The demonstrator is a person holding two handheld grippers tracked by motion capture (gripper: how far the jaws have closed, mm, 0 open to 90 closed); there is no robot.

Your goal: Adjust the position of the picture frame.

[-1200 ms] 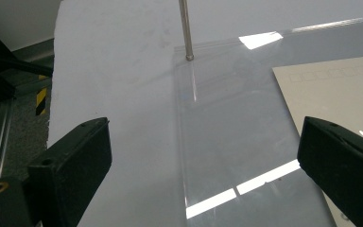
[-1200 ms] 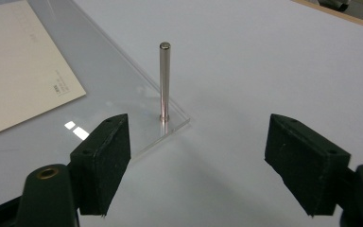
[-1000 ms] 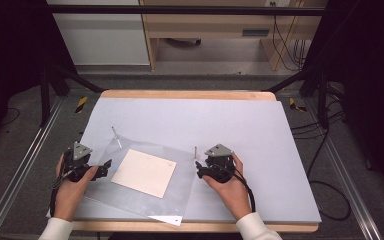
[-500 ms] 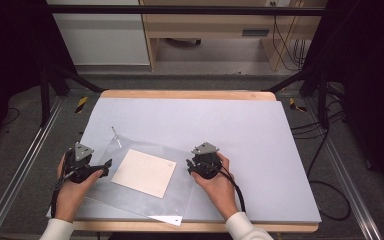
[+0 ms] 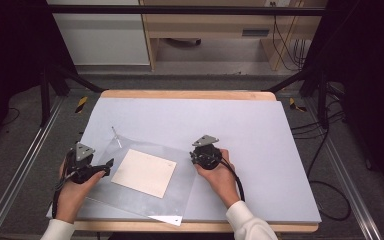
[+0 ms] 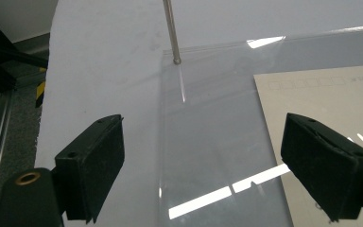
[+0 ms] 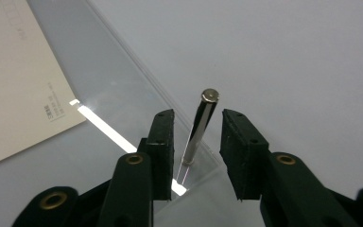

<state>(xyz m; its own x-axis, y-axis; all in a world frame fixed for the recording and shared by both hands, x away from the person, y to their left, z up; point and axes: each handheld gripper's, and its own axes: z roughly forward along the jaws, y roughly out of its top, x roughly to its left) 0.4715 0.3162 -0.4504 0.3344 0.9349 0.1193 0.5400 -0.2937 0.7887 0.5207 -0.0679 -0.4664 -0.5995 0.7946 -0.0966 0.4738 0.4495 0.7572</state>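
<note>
At the left edge of the table, the left gripper [image 5: 106, 165] hovers low over the near-left border of a clear plastic sheet [image 5: 182, 192]. Its jaws stand wide apart and have just been closing a little, with nothing between them but the sheet lying flat below. Beyond them, at the sheet's far-left corner, a thin metal pin [image 6: 171, 33] stands upright.

In the middle, a beige printed card [image 5: 144, 172] lies in or under the clear sheet; which of the two cannot be told. The sheet rests flat on the pale grey table mat [image 5: 260, 150] and looks thin, glossy and light. It would likely flex and slide if pushed, and its flat edges offer little to pinch.

At the sheet's right corner, the right gripper [image 5: 195, 157] has its jaws on either side of a second upright pin [image 7: 201, 123]. They have just been closing, yet a gap shows on each side, so the pin is not yet pinched. That pin is stiff, smooth and slim, so it may slip or tilt. A square hold on its shaft, low and centred on the pads, seems the safest.
</note>
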